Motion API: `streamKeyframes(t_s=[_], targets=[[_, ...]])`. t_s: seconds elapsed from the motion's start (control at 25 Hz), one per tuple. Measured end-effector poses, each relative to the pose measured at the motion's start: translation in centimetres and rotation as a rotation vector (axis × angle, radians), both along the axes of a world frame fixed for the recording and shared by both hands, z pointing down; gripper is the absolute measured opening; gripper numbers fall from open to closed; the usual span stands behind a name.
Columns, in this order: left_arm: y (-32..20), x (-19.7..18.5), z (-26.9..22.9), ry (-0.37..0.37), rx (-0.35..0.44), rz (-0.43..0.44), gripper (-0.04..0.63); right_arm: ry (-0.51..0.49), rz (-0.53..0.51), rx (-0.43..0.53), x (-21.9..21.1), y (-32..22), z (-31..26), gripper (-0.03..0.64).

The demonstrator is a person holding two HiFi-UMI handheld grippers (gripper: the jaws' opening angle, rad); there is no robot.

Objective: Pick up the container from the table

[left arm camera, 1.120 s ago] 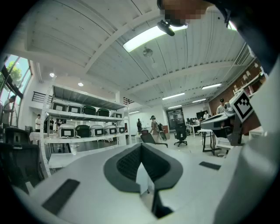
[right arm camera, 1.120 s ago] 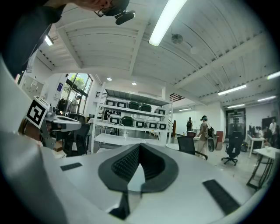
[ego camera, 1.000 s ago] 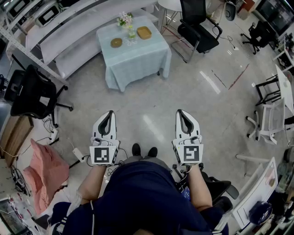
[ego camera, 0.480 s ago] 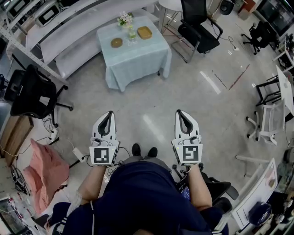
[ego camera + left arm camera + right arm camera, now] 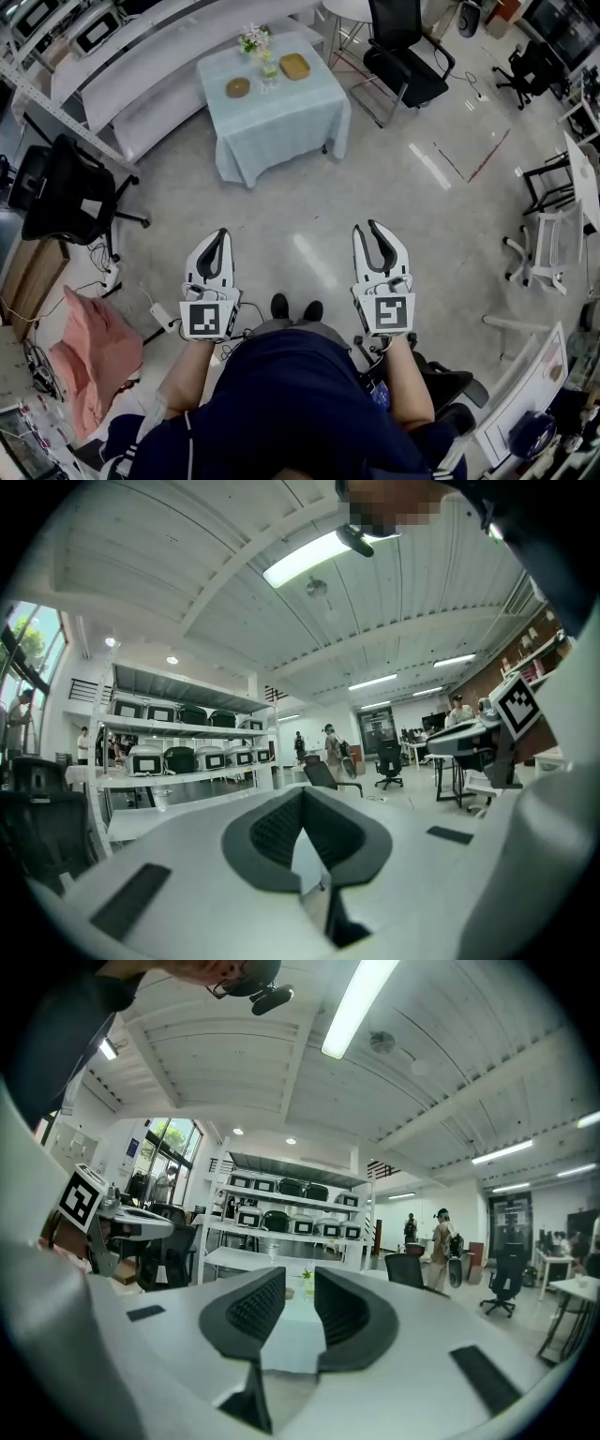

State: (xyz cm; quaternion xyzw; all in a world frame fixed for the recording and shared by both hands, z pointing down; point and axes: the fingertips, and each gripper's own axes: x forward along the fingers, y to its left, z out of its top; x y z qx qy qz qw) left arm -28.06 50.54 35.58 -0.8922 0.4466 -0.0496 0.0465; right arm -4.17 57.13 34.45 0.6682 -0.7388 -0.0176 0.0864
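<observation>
**Both grippers held level, well short of the table**

The person stands on a glossy floor (image 5: pixel 309 216) with a gripper in each hand, both pointing toward a table (image 5: pixel 281 131) draped in pale blue cloth, well apart from them.

On the table's far side lies the rectangular tan container (image 5: pixel 293 66). A round brown dish (image 5: pixel 237 86) lies to its left. A clear glass (image 5: pixel 268 68) stands between the two, and a small vase of flowers (image 5: pixel 252 39) stands behind them.

The left gripper (image 5: pixel 220 232) has its jaws pressed together, tip to tip, with nothing between them. The right gripper (image 5: pixel 367 227) has its jaws opening. A narrow gap shows between the dark ribbed pads (image 5: pixel 251 1309), and only the distant table shows through it.

A black office chair (image 5: pixel 405 52) stands right of the table, and a second black chair (image 5: pixel 61 187) stands at the left of the head view.
</observation>
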Motion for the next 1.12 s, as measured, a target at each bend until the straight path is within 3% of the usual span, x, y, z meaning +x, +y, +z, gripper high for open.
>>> streamKeyframes(t_s=[0.48,0.84,1.12], targets=[[-1.7,-2.5,0.0,0.014,-0.001,0.009,0.003,0.049,-0.092,0.02,-2.8,-2.9,-1.0,0.465],[-5.0,-3.6,0.3,0.017,0.012,0.025,0.003,0.071,-0.115,0.004,-3.3,-8.0,0.2,0.492],[-10.5,-1.1,1.2,0.012,0.0,-0.017,0.003,0.075,-0.138,-0.017,0.6,-15.5,2.0,0.491]])
